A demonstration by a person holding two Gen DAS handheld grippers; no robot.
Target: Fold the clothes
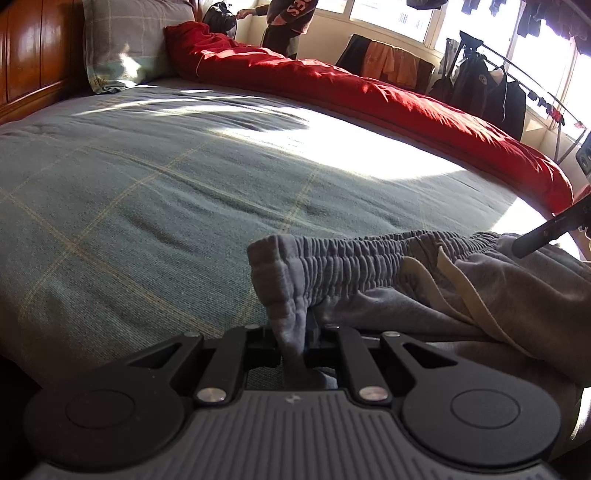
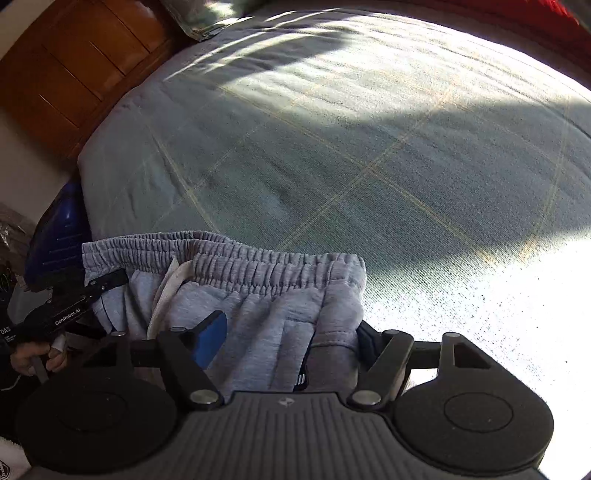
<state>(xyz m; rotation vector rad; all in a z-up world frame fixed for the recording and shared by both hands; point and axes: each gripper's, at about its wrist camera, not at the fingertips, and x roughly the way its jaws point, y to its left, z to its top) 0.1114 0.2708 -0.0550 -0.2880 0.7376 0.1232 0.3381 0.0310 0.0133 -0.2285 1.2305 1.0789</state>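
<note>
The left gripper (image 1: 295,343) pinches the left end of the pants' (image 2: 258,314) waistband on the bed's (image 1: 147,184) near edge. The right gripper (image 2: 291,347) is open around the right end; close it there, then lift evenly.

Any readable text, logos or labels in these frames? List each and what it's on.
"GenRobot.AI": on the side of the left gripper, right wrist view.
"DAS": on the same gripper's body, small print beneath too small to read.
Letters on the bystander's sweatshirt: cut off, unreadable.
Small embossed logo on the right gripper: no text.
</note>
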